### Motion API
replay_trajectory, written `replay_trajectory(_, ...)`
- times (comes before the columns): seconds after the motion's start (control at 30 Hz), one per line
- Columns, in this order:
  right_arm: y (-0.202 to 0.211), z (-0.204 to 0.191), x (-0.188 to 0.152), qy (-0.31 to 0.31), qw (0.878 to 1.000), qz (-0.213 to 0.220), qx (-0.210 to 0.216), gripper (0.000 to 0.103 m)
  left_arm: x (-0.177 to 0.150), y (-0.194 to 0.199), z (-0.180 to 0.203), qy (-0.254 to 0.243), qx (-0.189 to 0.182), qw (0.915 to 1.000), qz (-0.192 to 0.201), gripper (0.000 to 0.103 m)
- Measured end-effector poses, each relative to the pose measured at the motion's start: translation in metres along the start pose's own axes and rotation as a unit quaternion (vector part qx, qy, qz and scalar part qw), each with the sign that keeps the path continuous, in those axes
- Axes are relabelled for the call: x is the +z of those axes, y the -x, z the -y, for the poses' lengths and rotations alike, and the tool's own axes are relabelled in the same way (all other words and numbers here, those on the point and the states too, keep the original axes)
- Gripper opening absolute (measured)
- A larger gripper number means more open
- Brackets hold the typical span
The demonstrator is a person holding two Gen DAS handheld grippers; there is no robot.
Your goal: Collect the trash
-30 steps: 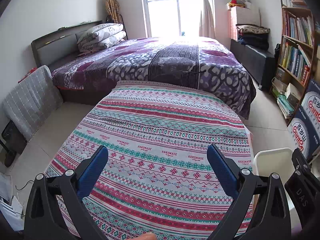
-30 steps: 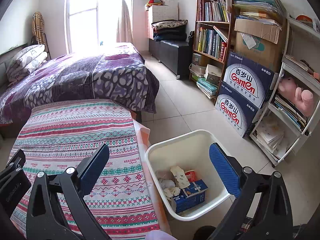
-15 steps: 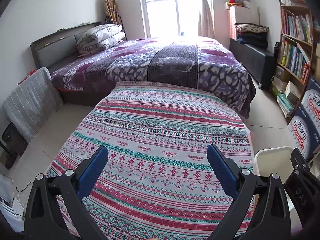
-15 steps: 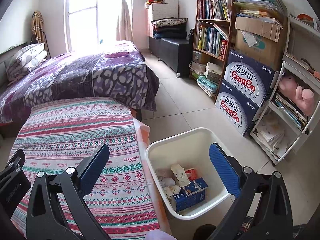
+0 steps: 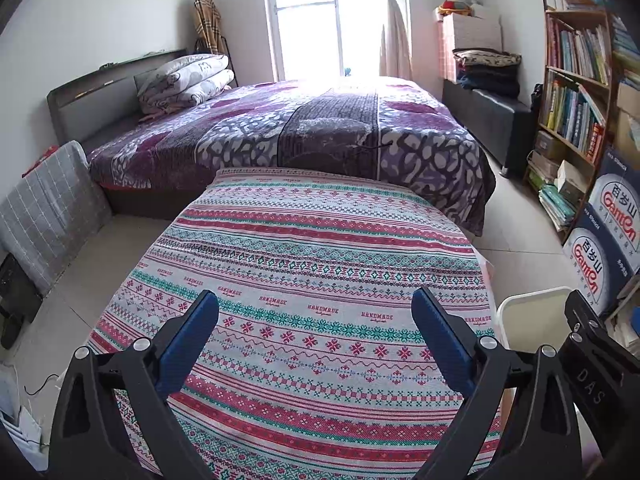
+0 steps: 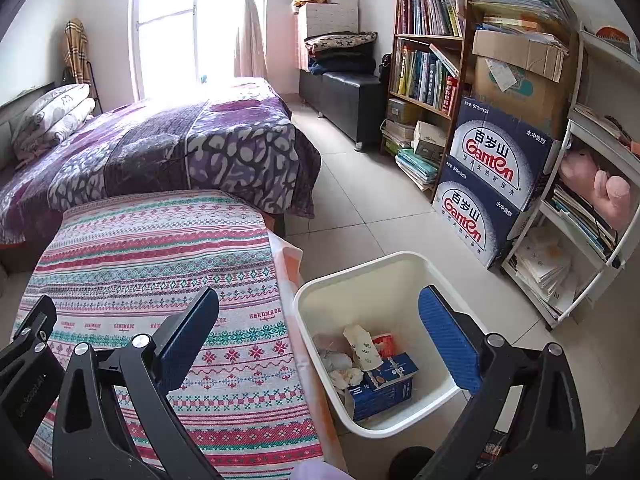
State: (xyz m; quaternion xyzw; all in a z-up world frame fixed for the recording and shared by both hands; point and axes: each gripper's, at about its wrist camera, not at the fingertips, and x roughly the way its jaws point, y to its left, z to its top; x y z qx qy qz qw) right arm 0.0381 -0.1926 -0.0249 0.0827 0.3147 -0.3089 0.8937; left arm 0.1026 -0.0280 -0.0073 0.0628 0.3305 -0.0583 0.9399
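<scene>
A white plastic bin (image 6: 400, 264) stands on the floor to the right of a table with a striped patterned cloth (image 6: 152, 248). Inside it lie crumpled tissues (image 6: 344, 368), a blue carton (image 6: 384, 388) and a small red cup (image 6: 383, 342). My right gripper (image 6: 320, 320) hangs open above the table's right edge and the bin, with nothing between its fingers. My left gripper (image 5: 316, 316) is open over the cloth (image 5: 312, 248), also holding nothing. The bin's rim (image 5: 532, 304) shows at the right in the left wrist view, beside the right gripper's body (image 5: 592, 364).
A bed with a purple cover (image 5: 304, 128) lies behind the table. Blue-and-white water boxes (image 6: 488, 184) and a bookshelf (image 6: 428, 64) stand to the right, with a white shelf unit (image 6: 592, 208) further right. A grey cushion (image 5: 44, 208) leans at the left. Tiled floor (image 6: 360, 192) runs between bed and shelves.
Both grippers have shifted slightly; the views have barely moved. Both stay open and nothing was picked up or let go.
</scene>
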Motion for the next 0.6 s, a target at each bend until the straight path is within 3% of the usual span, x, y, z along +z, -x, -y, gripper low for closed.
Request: replay_trajectory(0.6,0.0013,-0.0009,0.0017,-0.002,1.000,0.000,-0.002,0.096,0.0011,-0.0034,-0.0021,0.011,-0.003,0.9998,-0.014,0.094)
